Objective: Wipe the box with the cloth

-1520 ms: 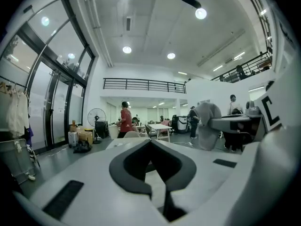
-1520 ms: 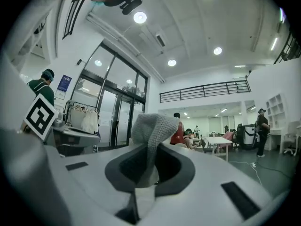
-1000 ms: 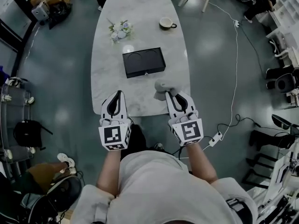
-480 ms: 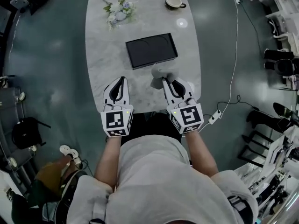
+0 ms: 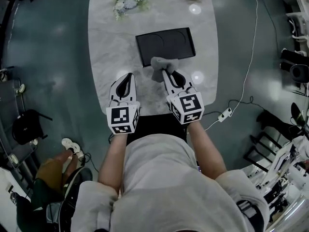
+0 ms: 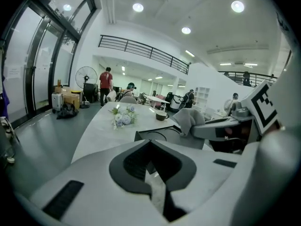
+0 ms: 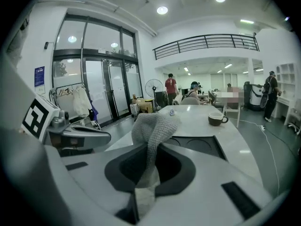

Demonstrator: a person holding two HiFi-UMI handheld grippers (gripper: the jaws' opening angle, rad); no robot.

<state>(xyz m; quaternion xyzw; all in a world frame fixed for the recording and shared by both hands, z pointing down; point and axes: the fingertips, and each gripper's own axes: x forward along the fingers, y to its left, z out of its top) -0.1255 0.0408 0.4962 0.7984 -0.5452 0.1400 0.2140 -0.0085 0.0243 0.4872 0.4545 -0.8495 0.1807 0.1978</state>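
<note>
The right gripper (image 5: pixel 167 74) clenches the grey cloth (image 5: pixel 160 66) at the near edge of the black box (image 5: pixel 165 43) on the bench (image 5: pixel 107 47); the left gripper (image 5: pixel 126 78), beside it, is closed on nothing.

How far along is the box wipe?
Done: the grey cloth is picked up, clamped in the right gripper. In hand: it sits at the near edge of the black box; contact unclear. Left: the wiping itself. The left gripper is shut and empty, short of the box.
</note>
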